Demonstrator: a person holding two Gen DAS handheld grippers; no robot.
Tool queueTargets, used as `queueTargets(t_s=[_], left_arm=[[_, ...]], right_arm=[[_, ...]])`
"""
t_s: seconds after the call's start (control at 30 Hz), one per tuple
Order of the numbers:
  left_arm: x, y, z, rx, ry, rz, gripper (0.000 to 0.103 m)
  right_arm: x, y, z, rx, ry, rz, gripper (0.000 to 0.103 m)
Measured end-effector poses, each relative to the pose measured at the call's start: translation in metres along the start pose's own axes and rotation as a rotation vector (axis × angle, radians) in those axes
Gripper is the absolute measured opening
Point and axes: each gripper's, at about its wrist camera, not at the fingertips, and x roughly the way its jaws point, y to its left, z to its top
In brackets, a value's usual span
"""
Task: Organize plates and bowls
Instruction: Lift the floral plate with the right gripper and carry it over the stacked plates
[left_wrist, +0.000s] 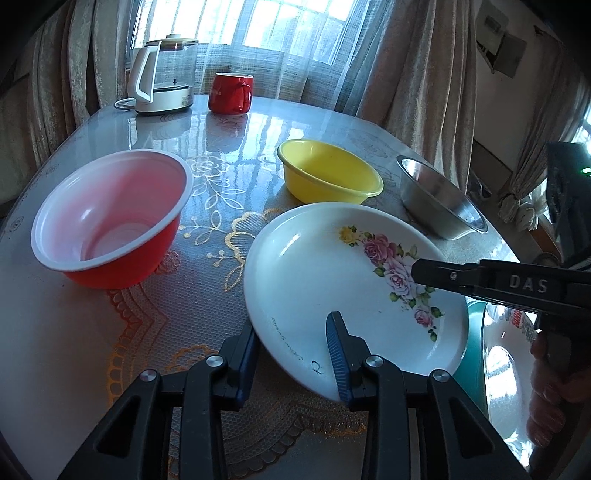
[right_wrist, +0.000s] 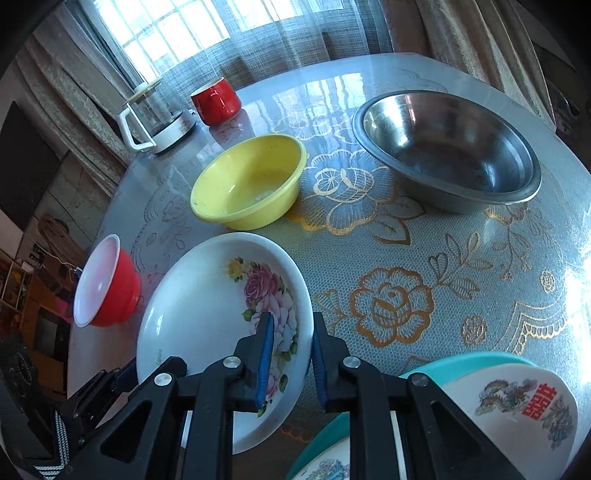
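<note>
Both grippers, left (left_wrist: 293, 356) and right (right_wrist: 290, 360), clamp the plate (left_wrist: 332, 269) rim; lift level, lower squarely onto teal stack (right_wrist: 461, 363).

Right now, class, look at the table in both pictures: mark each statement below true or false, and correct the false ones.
1. The right gripper is clamped on the rim of the flowered plate. True.
2. The yellow bowl is stacked inside the steel bowl. False: they stand apart on the table.
3. The red bowl is white inside. True.
4. The red mug lies on its side. False: it stands upright beside the kettle.
5. The flowered plate holds food. False: it is empty.
</note>
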Motion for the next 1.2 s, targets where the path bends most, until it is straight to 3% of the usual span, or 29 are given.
queueTargets(t_s=[0.9, 1.2], left_arm=[[-0.02, -0.01, -0.002, 0.022, -0.059, -0.118, 0.036], [-0.036, -0.023, -0.007, 0.064, -0.122, -0.185, 0.036]], right_arm=[[-0.054, -0.005, -0.035, 0.035, -0.141, -0.011, 0.019], [-0.082, -0.007, -0.05, 0.027, -0.212, -0.042, 0.019]])
